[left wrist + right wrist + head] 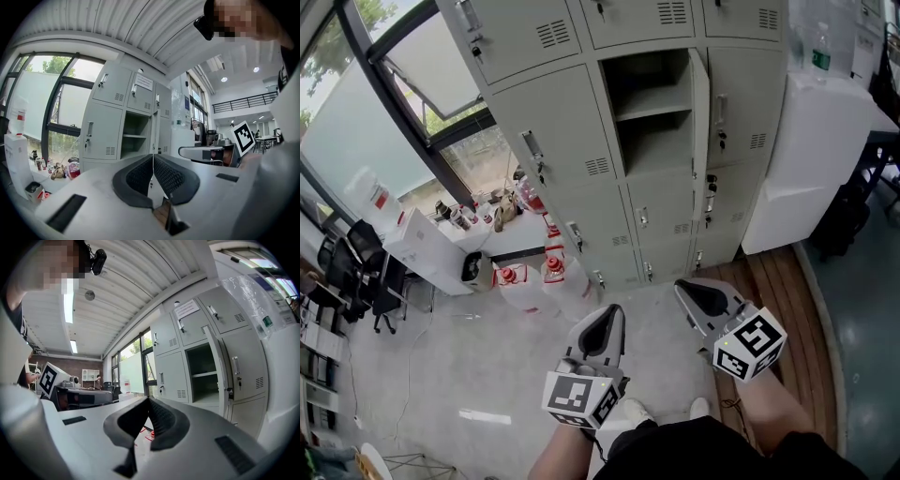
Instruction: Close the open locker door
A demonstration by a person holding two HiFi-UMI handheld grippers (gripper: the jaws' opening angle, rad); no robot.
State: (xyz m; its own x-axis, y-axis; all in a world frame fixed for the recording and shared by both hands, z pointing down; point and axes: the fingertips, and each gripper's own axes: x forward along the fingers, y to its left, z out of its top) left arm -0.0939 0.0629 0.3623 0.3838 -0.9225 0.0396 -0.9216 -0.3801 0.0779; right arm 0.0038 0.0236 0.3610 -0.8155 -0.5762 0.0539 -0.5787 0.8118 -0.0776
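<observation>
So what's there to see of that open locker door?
The open locker door is a pale grey panel, painted metal by its look, in the middle column of the locker bank. Hinged on its right side, it stands swung out towards the room, so the head view shows it nearly edge-on. It leaves its compartment exposed, with one shelf across it. Nothing touches the door.

Daylight is coming through the window [356,131], which is blowing out white. The ceiling lamp [68,301] is glaring. The open locker [656,141] is sitting in shadow inside. Both gripper views are bending hard, with black corners vignetting.
</observation>
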